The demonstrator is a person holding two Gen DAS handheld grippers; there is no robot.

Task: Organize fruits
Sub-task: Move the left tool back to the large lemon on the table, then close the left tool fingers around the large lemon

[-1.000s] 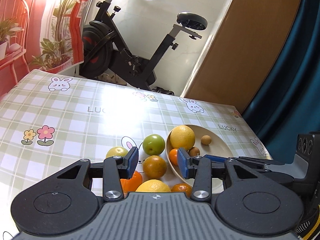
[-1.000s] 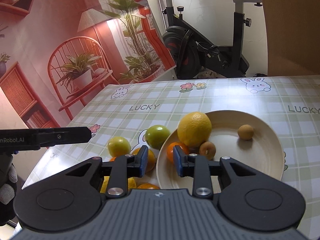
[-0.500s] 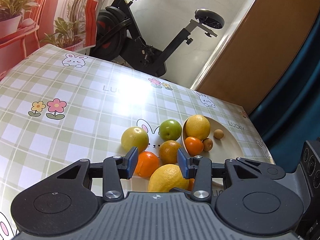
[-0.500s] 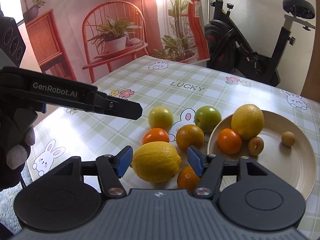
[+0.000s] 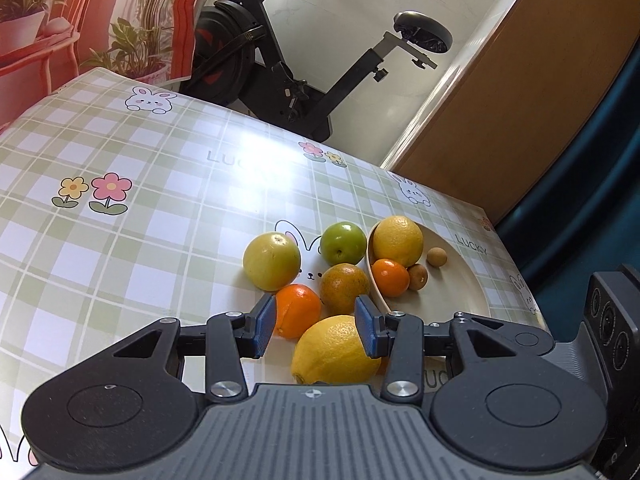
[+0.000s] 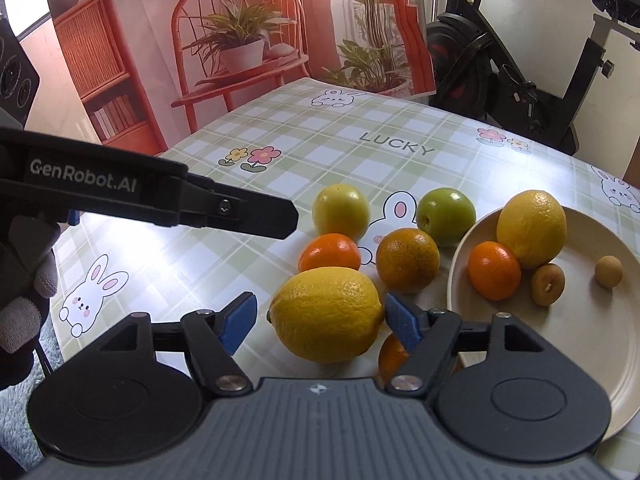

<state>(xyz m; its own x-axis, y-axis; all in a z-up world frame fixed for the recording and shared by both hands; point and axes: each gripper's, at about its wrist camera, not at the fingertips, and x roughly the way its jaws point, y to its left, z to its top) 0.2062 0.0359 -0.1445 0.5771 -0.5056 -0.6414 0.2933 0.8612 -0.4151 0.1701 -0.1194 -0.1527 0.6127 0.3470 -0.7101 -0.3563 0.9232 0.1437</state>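
Observation:
A big lemon (image 6: pixel 326 314) lies on the checked tablecloth between the pads of my right gripper (image 6: pixel 321 322). Its jaws are opening and the pads stand just off the peel. My left gripper (image 5: pixel 316 325) hovers open over the same lemon (image 5: pixel 336 354) and a tangerine (image 5: pixel 298 316), gripping nothing. Its finger (image 6: pixel 256 212) crosses the right wrist view from the left. Loose beside them are an orange (image 6: pixel 408 260), a green apple (image 6: pixel 446 210), a yellow apple (image 6: pixel 340 210) and a half-hidden tangerine (image 6: pixel 392 354). The cream plate (image 6: pixel 600 380) holds another lemon (image 6: pixel 532 228), a tangerine (image 6: pixel 494 270) and two small brown fruits.
The table's far half bears only its printed cloth (image 5: pixel 160 184). An exercise bike (image 5: pixel 304 80) stands behind the table, a wooden door (image 5: pixel 520 100) to its right. A gloved hand (image 6: pixel 24 280) holds the left gripper. The plate sits near the table's right edge.
My right gripper swung left from over the plate to the loose lemon, and its jaws spread wide around it. The left gripper sank a little toward the fruit pile.

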